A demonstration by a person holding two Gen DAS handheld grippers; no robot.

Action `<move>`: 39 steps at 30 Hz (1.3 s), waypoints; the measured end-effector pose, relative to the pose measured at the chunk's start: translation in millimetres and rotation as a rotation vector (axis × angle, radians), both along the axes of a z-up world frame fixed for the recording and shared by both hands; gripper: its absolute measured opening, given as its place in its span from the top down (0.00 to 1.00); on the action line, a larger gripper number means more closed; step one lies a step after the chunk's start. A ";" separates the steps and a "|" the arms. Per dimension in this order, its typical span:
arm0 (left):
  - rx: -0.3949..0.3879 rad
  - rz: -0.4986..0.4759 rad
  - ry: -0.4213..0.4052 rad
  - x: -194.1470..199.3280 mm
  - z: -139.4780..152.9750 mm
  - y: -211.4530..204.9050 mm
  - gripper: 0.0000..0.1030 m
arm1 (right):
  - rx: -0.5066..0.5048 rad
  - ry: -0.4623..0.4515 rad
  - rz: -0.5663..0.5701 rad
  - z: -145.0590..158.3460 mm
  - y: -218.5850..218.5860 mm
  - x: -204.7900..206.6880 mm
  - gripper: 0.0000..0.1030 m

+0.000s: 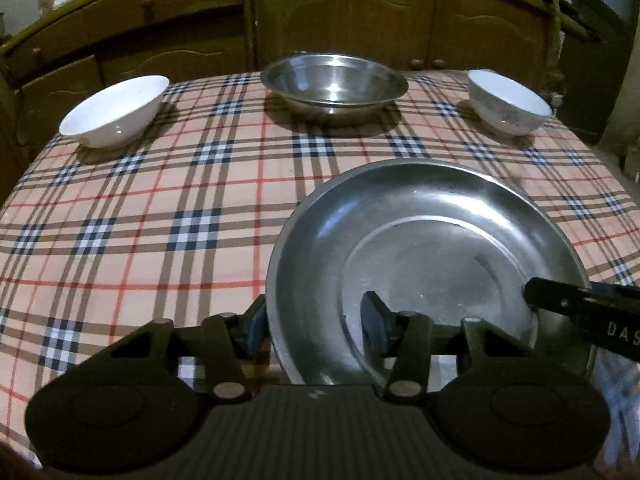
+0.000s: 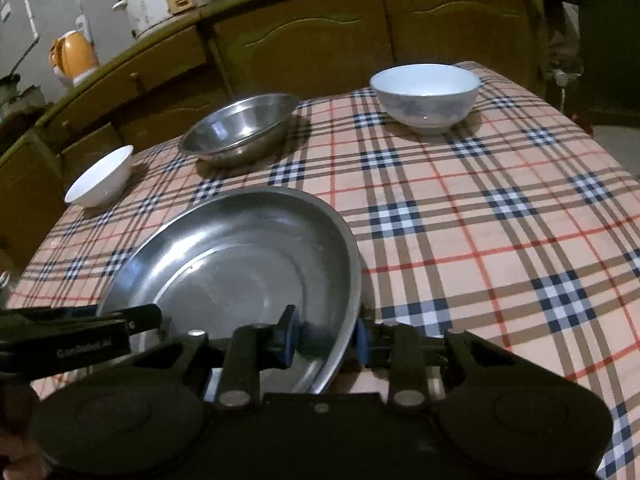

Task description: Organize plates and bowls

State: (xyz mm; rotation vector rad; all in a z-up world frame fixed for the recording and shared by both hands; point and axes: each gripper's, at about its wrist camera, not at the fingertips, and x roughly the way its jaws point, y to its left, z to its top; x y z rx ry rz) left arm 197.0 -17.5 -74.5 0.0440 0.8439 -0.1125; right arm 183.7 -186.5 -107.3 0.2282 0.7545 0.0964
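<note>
A round, shiny steel plate (image 1: pixel 428 264) is lying near the front edge of the plaid-clothed desk (image 1: pixel 140 220). The left tool (image 1: pixel 316 328) and right tool (image 2: pixel 324 338) are each straddling its rim, jaws narrowed.

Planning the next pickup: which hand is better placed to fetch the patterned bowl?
Right. The right gripper straddles the right rim of the steel plate, nearest the patterned bowl; the left gripper sits at the far rim.
</note>
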 end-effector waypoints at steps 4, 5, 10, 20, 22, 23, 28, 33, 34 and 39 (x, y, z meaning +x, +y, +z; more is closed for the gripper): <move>0.001 -0.028 -0.010 -6.2 6.2 -10.2 0.57 | -0.003 -0.019 -0.037 5.1 -10.7 -6.1 0.66; -0.002 -0.034 -0.015 -7.9 9.0 -13.8 0.57 | -0.004 -0.024 -0.045 7.5 -14.1 -7.8 0.67; -0.001 -0.055 -0.055 -13.8 24.7 -29.4 0.57 | -0.018 -0.062 -0.074 24.6 -29.7 -21.6 0.68; -0.003 -0.112 -0.109 -33.9 49.7 -56.9 0.57 | -0.032 -0.111 -0.133 48.3 -55.1 -52.8 0.69; -0.003 -0.123 -0.124 -37.6 55.4 -62.2 0.57 | -0.033 -0.130 -0.143 56.1 -59.8 -59.7 0.69; -0.003 -0.129 -0.134 -40.5 59.2 -65.2 0.57 | -0.032 -0.140 -0.149 60.3 -62.3 -63.4 0.69; -0.007 -0.149 -0.168 -52.8 73.9 -75.7 0.57 | -0.041 -0.185 -0.172 79.0 -72.1 -81.2 0.69; -0.008 -0.167 -0.206 -66.8 89.6 -84.2 0.57 | -0.039 -0.226 -0.195 95.0 -79.4 -97.6 0.69; -0.011 -0.169 -0.213 -69.1 92.7 -85.3 0.57 | -0.042 -0.234 -0.199 97.9 -80.1 -100.9 0.69; -0.014 -0.178 -0.243 -80.4 105.1 -88.9 0.57 | -0.048 -0.266 -0.210 110.9 -83.4 -116.9 0.69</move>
